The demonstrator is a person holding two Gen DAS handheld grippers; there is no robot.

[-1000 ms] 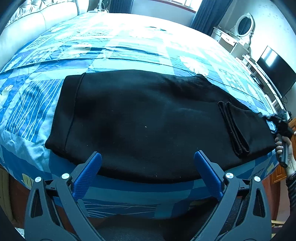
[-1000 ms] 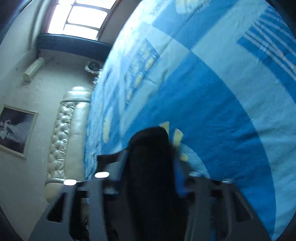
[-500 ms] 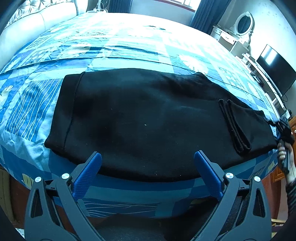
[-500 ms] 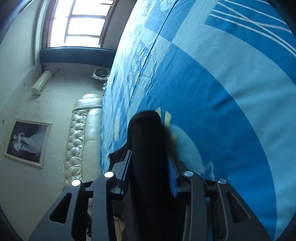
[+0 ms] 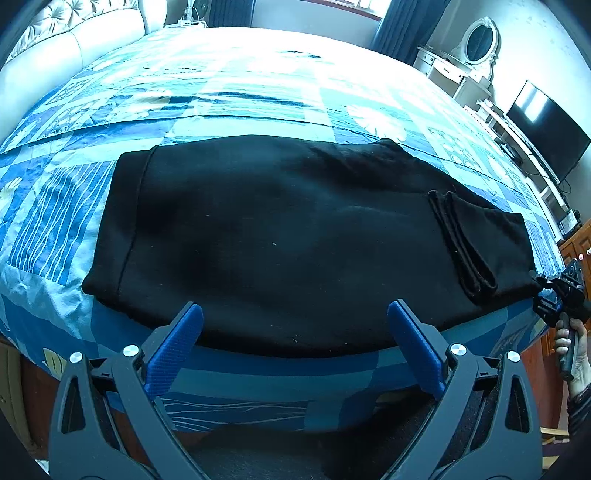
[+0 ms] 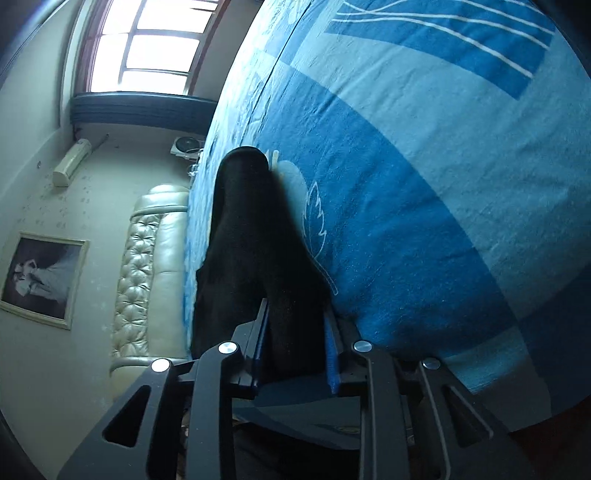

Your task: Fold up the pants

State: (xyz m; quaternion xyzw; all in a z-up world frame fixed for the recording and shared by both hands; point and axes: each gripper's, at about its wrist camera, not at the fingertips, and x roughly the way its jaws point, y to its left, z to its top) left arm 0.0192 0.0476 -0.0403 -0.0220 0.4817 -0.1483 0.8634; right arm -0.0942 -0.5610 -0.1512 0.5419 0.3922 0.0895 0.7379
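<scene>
The left gripper [image 5: 295, 328] hangs wide apart, blue ribbed pads empty, just short of the near hem of the black pants [image 5: 288, 236]. These lie folded lengthwise along the bed's [image 5: 258, 376] front edge, soft matte knit, with cuffs doubled back at the right. At that right end the right gripper [image 6: 295, 339] is clamped on a thick bunch of the cloth, level with the mattress corner. Beyond the pants, the patchwork blue quilt [image 5: 258, 92] stretches bare to a tufted cream headboard [image 5: 74, 33]
</scene>
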